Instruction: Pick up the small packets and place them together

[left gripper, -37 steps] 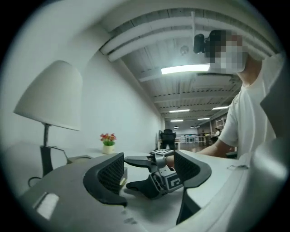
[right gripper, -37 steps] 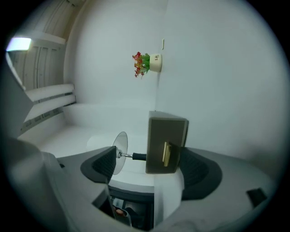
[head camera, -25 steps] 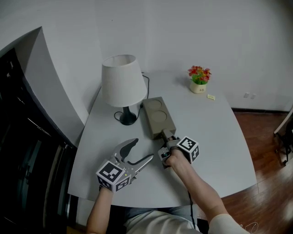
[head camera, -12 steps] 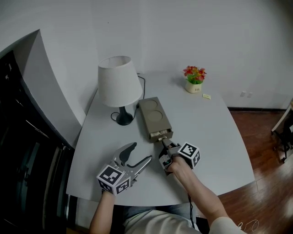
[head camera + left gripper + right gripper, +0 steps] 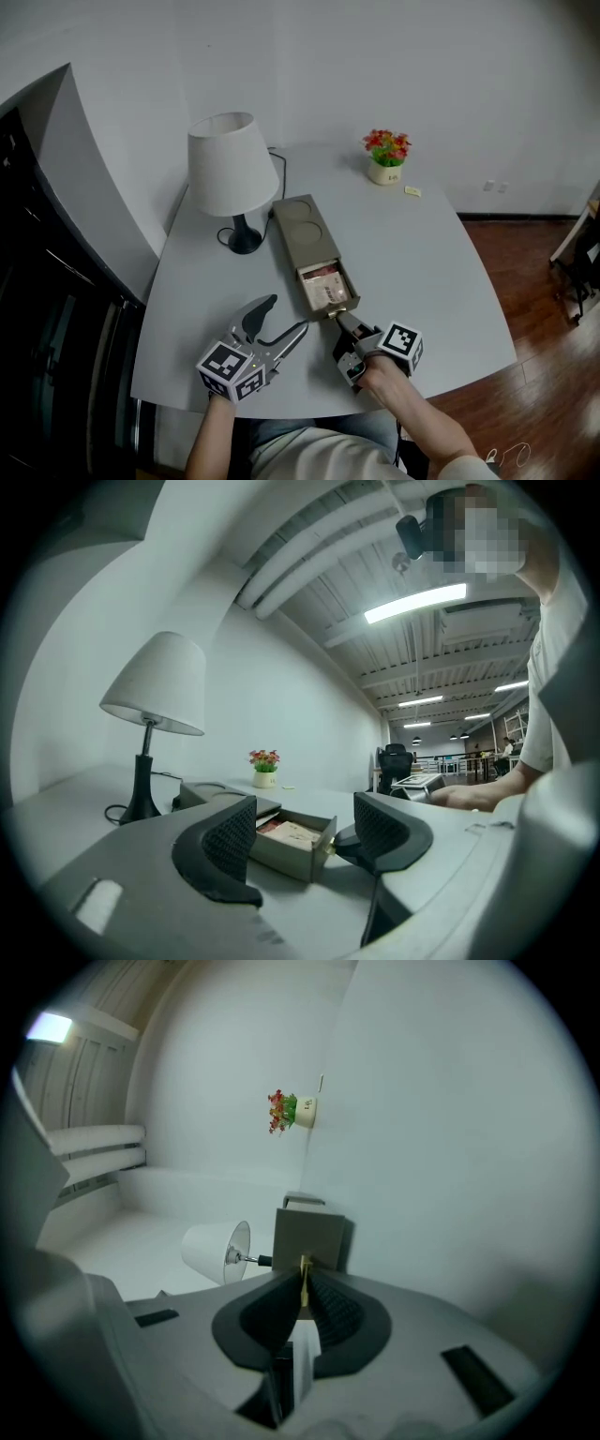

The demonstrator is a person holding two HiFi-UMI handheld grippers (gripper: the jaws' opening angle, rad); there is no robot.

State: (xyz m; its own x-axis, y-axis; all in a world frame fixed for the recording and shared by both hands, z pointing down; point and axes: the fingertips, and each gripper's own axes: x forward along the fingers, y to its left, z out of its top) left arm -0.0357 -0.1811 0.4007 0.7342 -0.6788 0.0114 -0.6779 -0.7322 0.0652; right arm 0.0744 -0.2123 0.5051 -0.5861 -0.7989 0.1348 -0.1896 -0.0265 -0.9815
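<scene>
Lamp [image 5: 230, 173] stands at the left of the table [image 5: 431, 272]. Left gripper [image 5: 287, 317] is held near the front edge, fingers apart and empty. Box [image 5: 302, 230] sits at centre with its drawer [image 5: 330, 292] open; the small packets [image 5: 322, 278] lie inside. Right gripper [image 5: 341, 322] has its fingers together, clamped on the drawer's knob [image 5: 304, 1281]. Flower pot [image 5: 385, 157] stands at far right.
</scene>
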